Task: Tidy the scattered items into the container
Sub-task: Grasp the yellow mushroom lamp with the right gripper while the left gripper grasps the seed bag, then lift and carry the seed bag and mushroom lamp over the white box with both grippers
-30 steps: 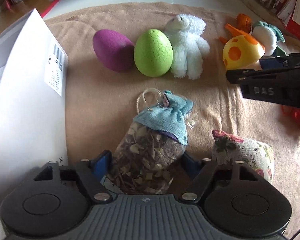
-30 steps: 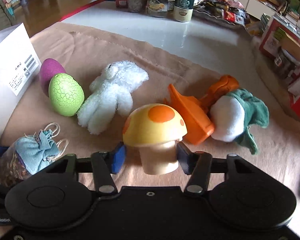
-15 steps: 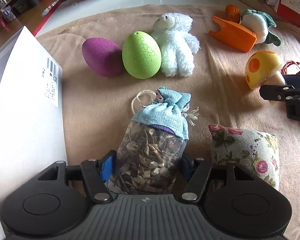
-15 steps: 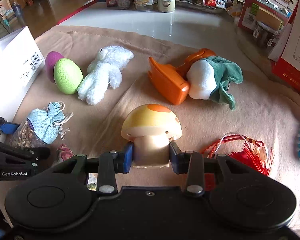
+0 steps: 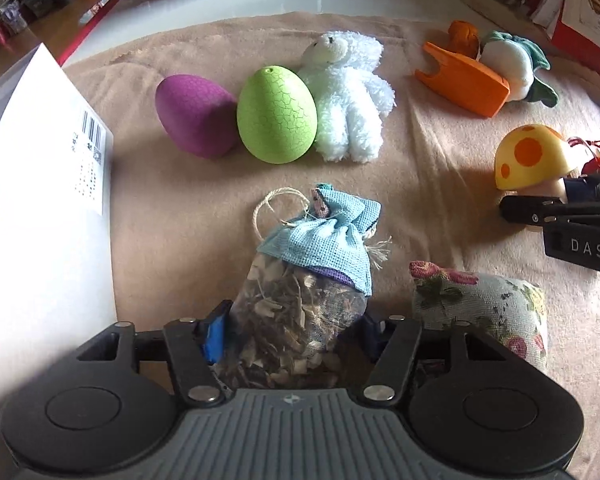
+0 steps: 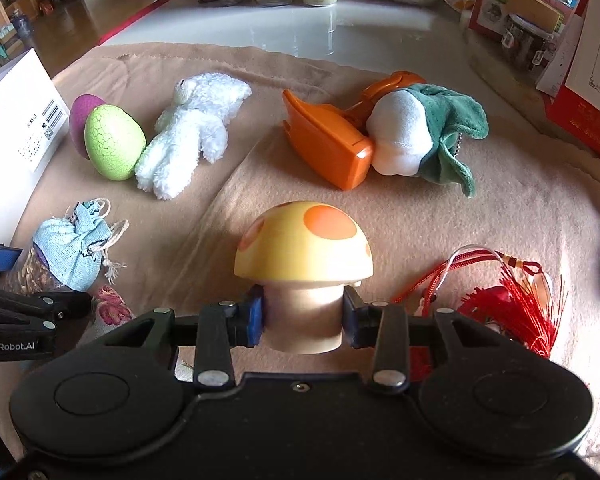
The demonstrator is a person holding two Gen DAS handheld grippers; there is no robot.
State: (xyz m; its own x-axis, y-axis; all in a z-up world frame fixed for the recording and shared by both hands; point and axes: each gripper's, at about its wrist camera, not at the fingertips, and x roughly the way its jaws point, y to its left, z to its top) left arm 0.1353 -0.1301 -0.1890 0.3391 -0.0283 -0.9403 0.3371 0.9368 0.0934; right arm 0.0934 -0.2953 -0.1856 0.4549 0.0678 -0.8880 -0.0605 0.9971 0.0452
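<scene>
Two grasps made: left gripper (image 5: 292,332) clamps the herb sachet (image 5: 304,292), right gripper (image 6: 303,318) clamps the mushroom toy (image 6: 304,248) by its stem. Carry step; next, both go left to the white box (image 5: 40,208).

Black left gripper (image 5: 290,326), blue pads, silver screws; right gripper (image 6: 303,314) alike.

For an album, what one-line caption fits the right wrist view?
Right gripper clamps a yellow mushroom toy by its stem above the tan blanket.
</scene>
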